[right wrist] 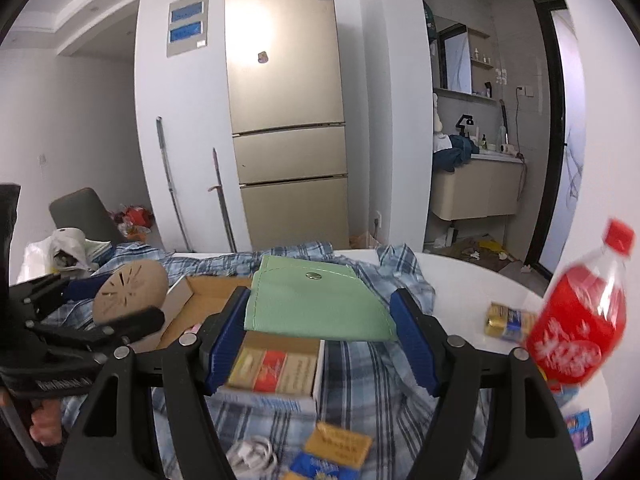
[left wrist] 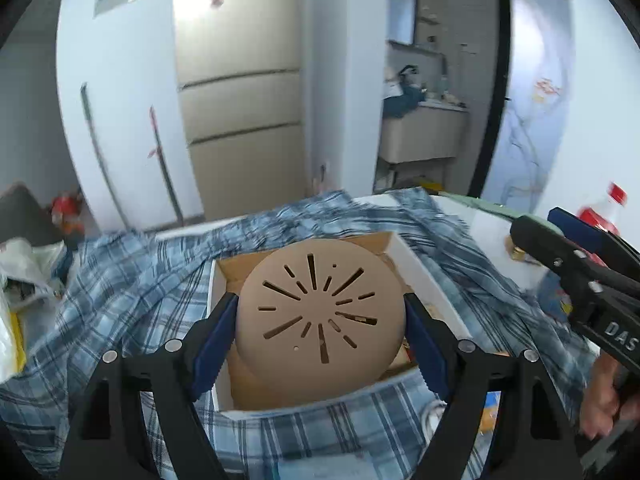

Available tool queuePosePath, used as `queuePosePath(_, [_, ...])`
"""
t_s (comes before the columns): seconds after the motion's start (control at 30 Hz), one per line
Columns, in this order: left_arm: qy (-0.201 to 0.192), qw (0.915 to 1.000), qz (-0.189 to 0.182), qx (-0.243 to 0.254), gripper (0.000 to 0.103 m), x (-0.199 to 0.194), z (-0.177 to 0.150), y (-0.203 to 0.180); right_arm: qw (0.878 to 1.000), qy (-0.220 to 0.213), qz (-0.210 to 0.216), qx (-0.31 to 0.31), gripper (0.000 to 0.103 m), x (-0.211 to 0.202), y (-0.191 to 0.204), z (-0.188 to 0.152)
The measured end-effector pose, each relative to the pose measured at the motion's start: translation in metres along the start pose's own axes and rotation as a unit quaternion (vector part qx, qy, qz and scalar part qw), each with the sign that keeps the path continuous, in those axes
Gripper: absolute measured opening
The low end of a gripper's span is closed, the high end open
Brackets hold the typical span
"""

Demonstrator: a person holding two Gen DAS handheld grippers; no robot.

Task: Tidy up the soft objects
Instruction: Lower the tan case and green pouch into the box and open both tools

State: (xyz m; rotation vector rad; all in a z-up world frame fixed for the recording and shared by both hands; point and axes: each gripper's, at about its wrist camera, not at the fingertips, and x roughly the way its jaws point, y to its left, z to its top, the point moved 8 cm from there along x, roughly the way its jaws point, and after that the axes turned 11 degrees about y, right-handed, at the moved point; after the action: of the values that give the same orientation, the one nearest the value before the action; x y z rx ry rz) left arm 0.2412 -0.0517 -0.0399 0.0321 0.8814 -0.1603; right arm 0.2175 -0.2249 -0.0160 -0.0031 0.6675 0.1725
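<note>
My left gripper (left wrist: pixel 320 312) is shut on a round tan pad with cut slits (left wrist: pixel 320 304), its blue pads pressing both edges. The pad hangs over an open cardboard box (left wrist: pixel 424 276) that rests on a rumpled blue plaid shirt (left wrist: pixel 120 280). In the right wrist view, my right gripper (right wrist: pixel 320 320) is shut on a mint green pouch with a metal snap (right wrist: pixel 312 300), held above the box (right wrist: pixel 208 292) and the shirt (right wrist: pixel 360 380). The left gripper (right wrist: pixel 120 300) with the pad (right wrist: pixel 128 292) shows at the left there. In the left wrist view, the right gripper (left wrist: pixel 536 222) enters from the right.
A red soda bottle (right wrist: pixel 580 320) stands on the white table (right wrist: pixel 460 280) at the right, beside a small gold and blue packet (right wrist: pixel 508 322). Packets (right wrist: pixel 336 448) and a white cable (right wrist: pixel 252 452) lie on the shirt in front. A plastic bag (right wrist: pixel 60 248) sits far left. A fridge (right wrist: pixel 288 120) stands behind.
</note>
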Motion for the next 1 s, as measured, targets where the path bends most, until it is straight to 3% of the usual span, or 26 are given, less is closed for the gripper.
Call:
queuePosePath(0.17, [0.029,0.9994,0.015,-0.012,0.082,0.033,-0.001,0.016,0.999,0.034,0.01,-0.005,0.07,0.04,0.018,0.012])
queuePosePath(0.47, [0.062,0.9976,0.014,-0.028,0.084,0.074,-0.021,0.03,0.994,0.109,0.016,0.018,0.07,0.101,0.016,-0.027])
queuePosePath(0.67, [0.022,0.999,-0.011,-0.038,0.085,0.065,-0.018,0.033,0.988,0.153,0.028,0.001,0.07,0.124,0.021,-0.042])
queuePosePath(0.8, [-0.001,0.9995,0.005,-0.031,0.086,0.056,-0.013,0.033,0.986,0.159,0.041,0.004,0.071,0.128,0.023,-0.047])
queuePosePath(1.0, [-0.032,0.9992,0.003,-0.025,0.087,0.042,-0.008,0.032,0.988,0.151,0.033,-0.005,0.091,0.127,0.025,-0.048])
